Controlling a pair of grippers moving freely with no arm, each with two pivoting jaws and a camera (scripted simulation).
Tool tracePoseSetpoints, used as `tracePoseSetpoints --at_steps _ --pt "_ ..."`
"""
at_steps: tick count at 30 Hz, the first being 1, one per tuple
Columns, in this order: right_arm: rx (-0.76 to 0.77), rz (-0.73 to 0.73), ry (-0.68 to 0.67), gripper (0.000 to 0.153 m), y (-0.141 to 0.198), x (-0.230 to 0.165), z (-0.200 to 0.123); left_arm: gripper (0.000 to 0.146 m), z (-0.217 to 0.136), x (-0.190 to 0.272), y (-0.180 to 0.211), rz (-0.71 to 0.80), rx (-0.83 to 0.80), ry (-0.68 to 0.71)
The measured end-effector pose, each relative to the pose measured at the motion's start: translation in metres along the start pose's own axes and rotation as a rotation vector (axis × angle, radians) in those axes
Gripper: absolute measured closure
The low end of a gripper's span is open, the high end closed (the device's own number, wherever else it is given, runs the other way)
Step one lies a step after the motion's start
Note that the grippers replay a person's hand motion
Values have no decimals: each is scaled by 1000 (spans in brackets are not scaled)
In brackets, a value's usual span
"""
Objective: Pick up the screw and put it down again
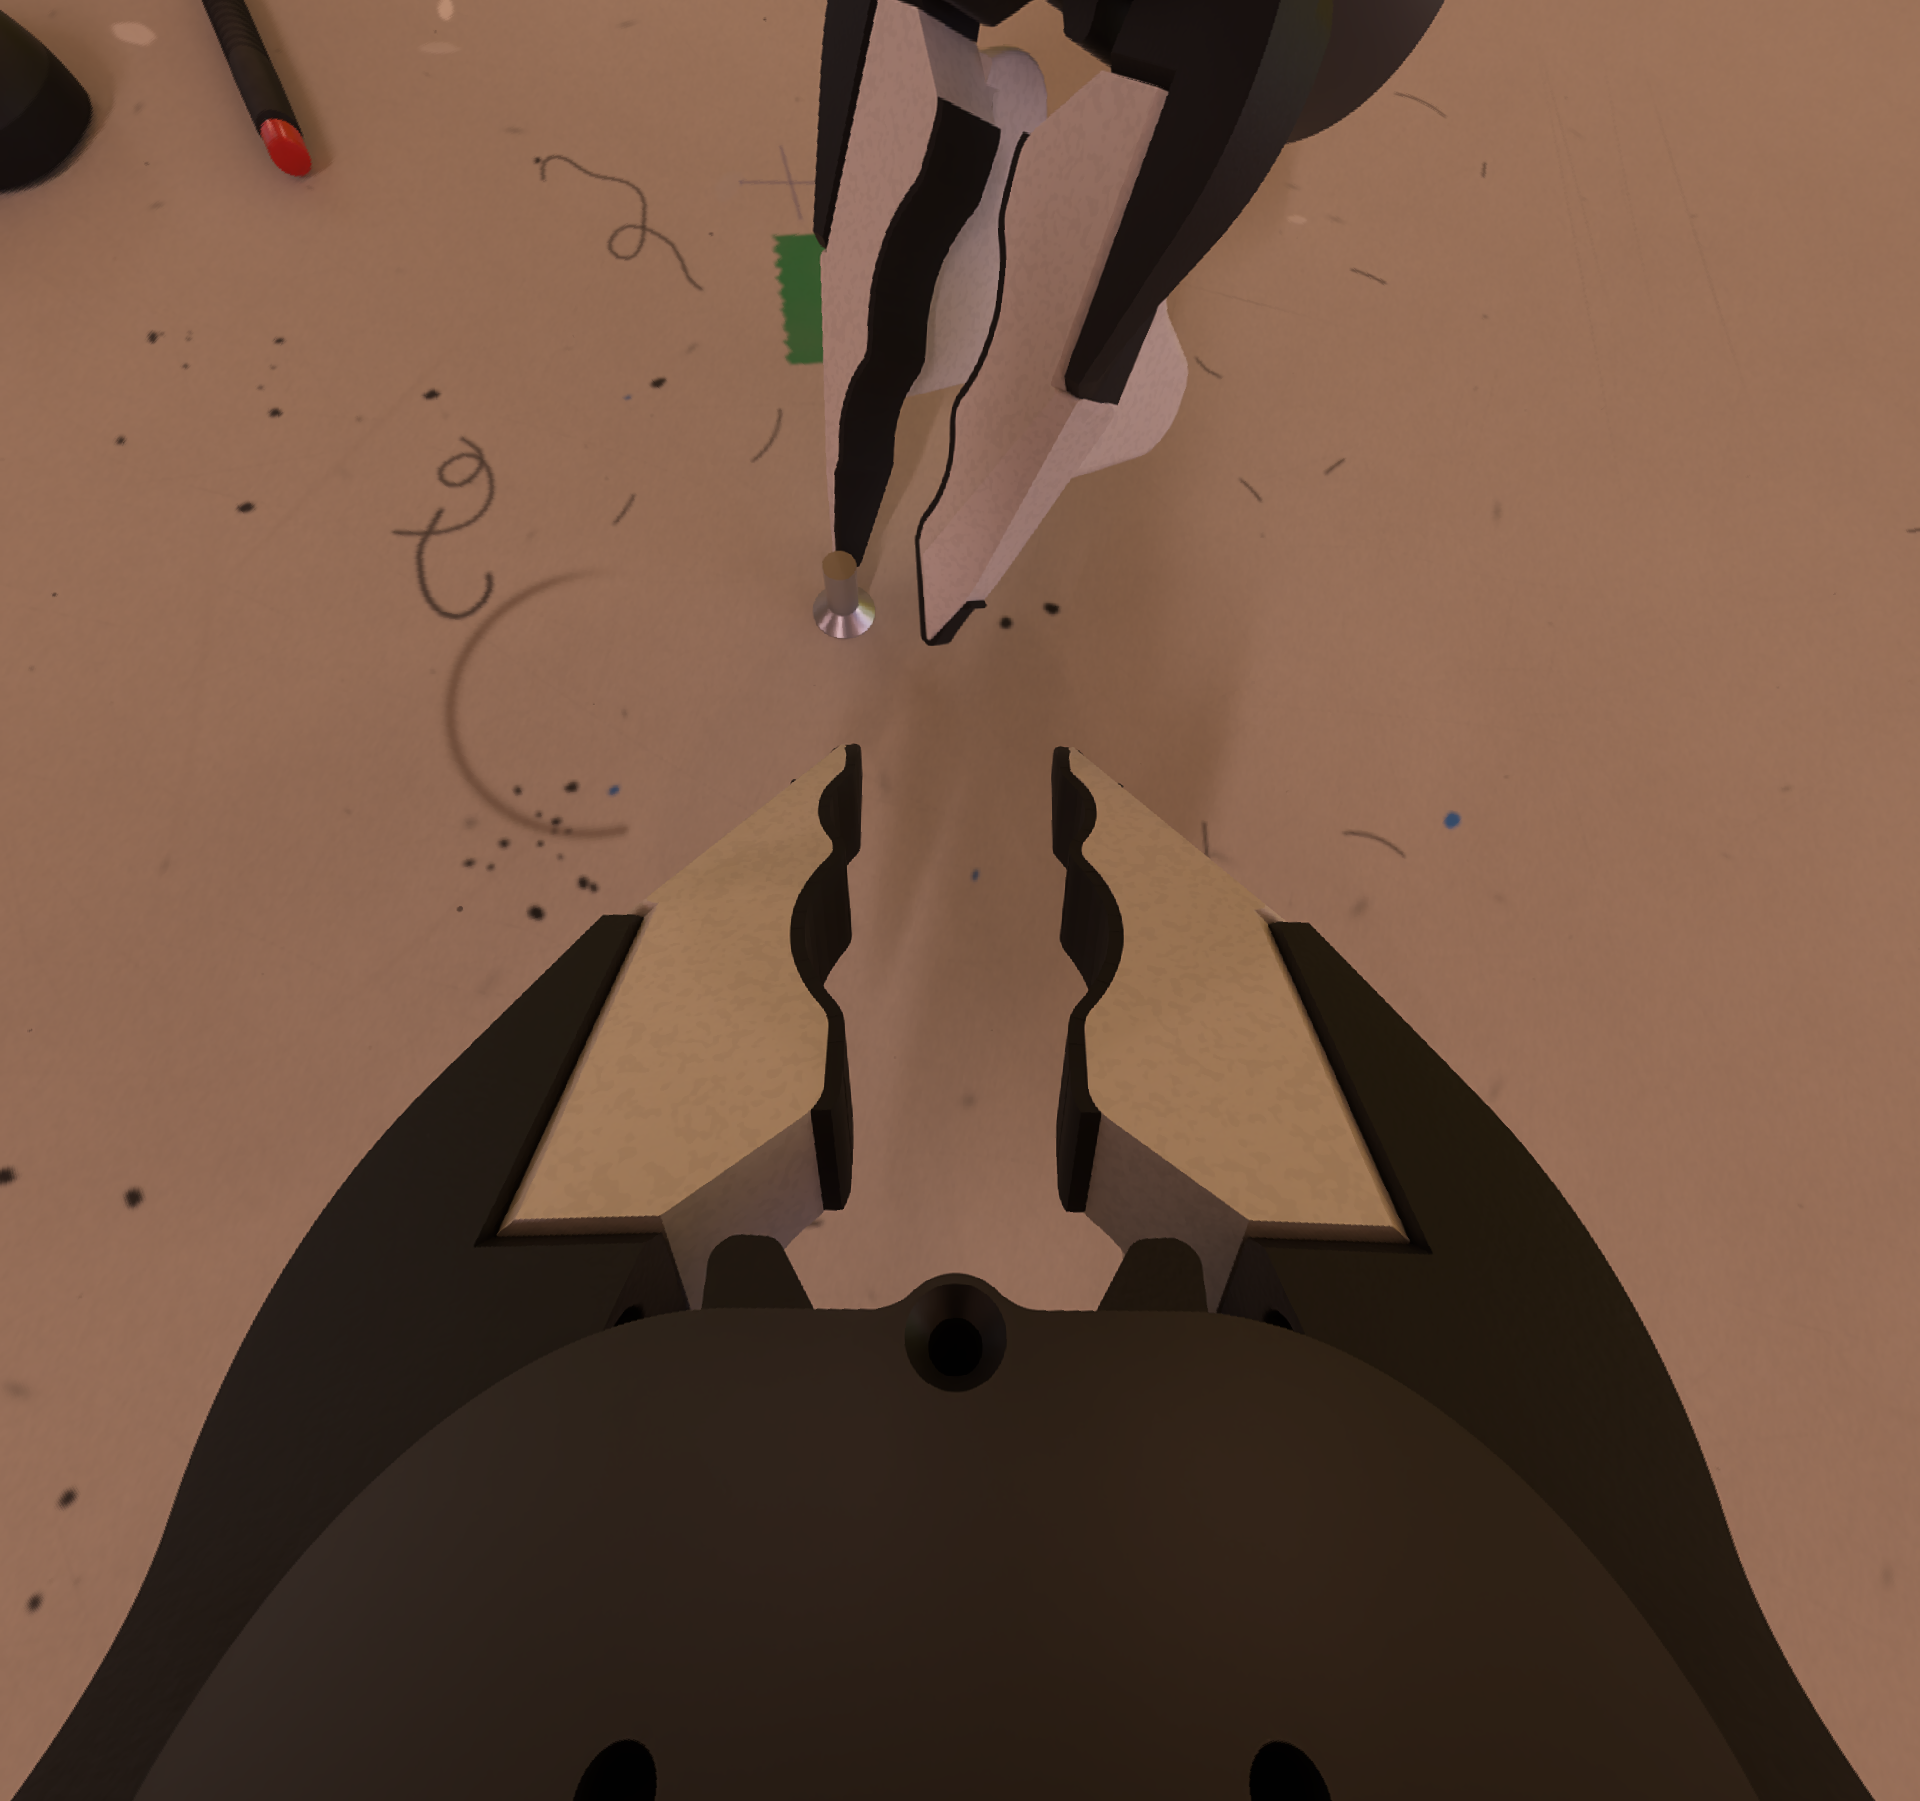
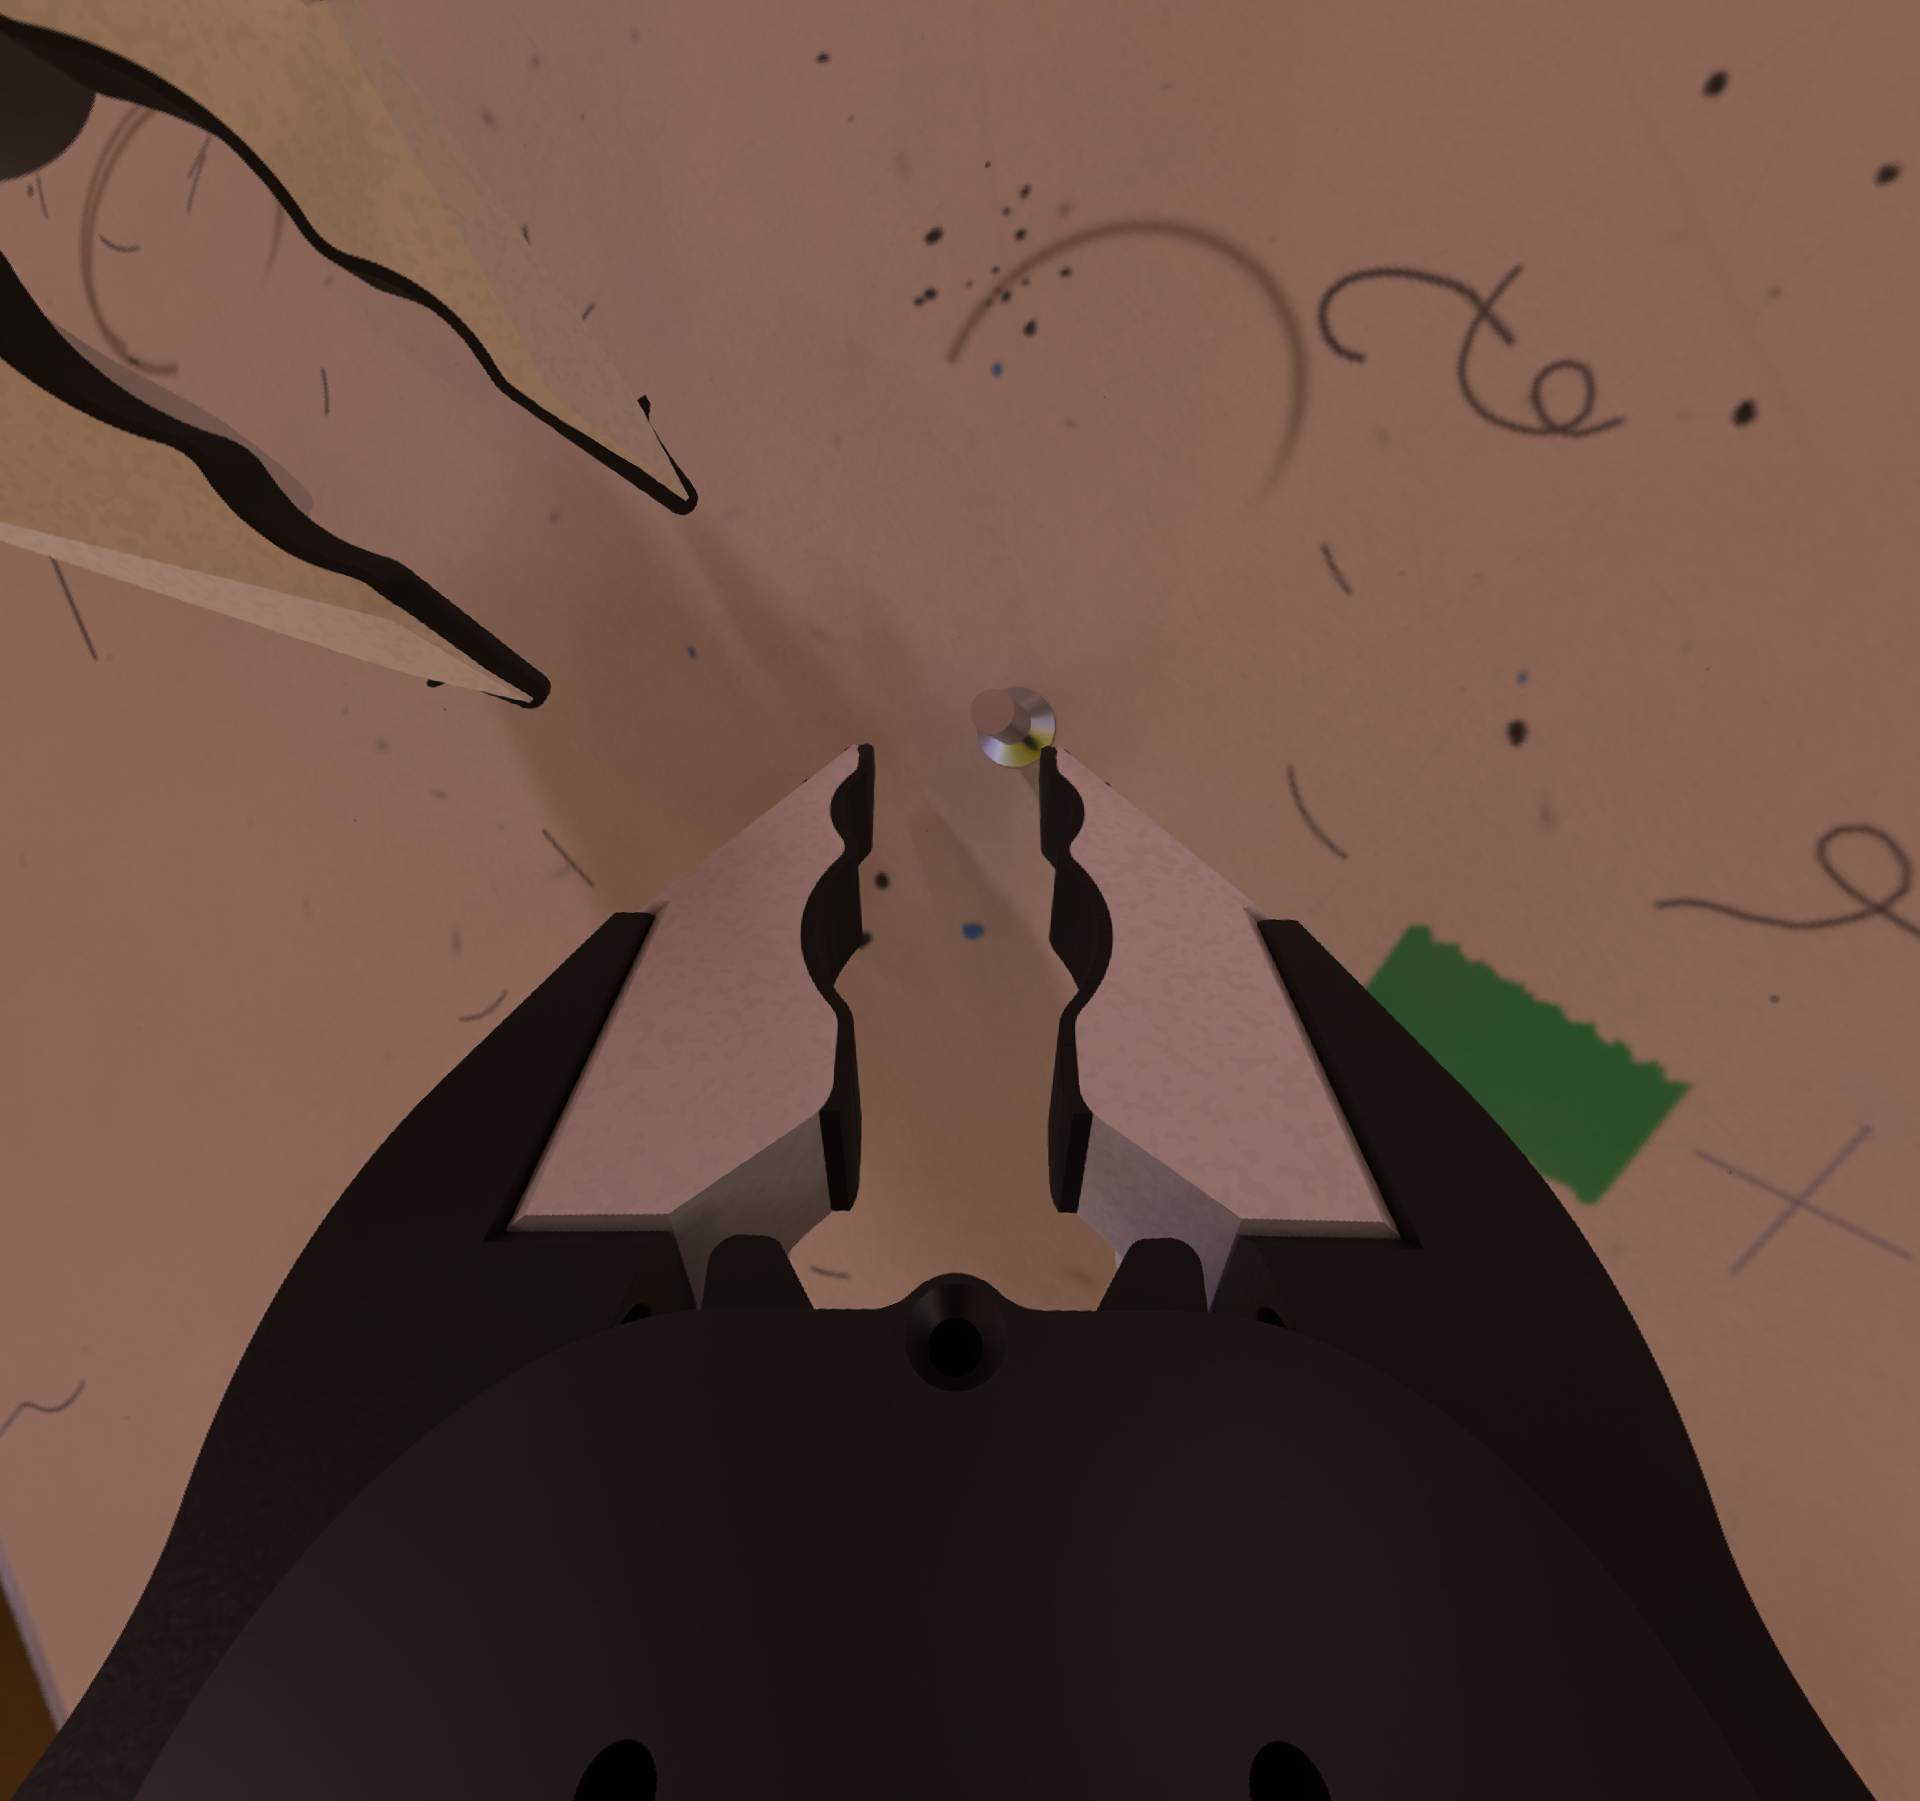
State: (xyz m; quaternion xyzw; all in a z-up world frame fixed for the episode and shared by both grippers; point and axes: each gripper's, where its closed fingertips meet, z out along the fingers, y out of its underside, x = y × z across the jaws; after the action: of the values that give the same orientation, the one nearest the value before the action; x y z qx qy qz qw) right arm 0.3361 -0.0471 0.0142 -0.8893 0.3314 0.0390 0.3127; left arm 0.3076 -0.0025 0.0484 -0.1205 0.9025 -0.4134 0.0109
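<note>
We see the screw (image 2: 1013, 725) standing head-down on the table (image 2: 1455, 608), touching 1 fingertip of the right gripper (image 2: 956, 754); both jaws spread, left gripper (image 1: 956, 754) nearby.

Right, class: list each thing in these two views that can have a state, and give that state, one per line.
left hand-held gripper: open, empty, apart from the screw.
right hand-held gripper: open, one fingertip at the screw, not clamping it.
screw: on the table, head down, ungripped.
screwdriver: lying flat, untouched.
</note>
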Motion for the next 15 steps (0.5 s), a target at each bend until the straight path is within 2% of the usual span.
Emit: tracePoseSetpoints --at_steps 5,10,15 --pt "25 -92 4 134 -2 -2 -3 110 0 0 1 -3 2 0" --pt "19 -187 -14 134 0 0 -8 110 0 1 1 0 0 -4" --pt "38 -32 53 119 -9 7 -5 111 -1 0 0 -5 11 -27"
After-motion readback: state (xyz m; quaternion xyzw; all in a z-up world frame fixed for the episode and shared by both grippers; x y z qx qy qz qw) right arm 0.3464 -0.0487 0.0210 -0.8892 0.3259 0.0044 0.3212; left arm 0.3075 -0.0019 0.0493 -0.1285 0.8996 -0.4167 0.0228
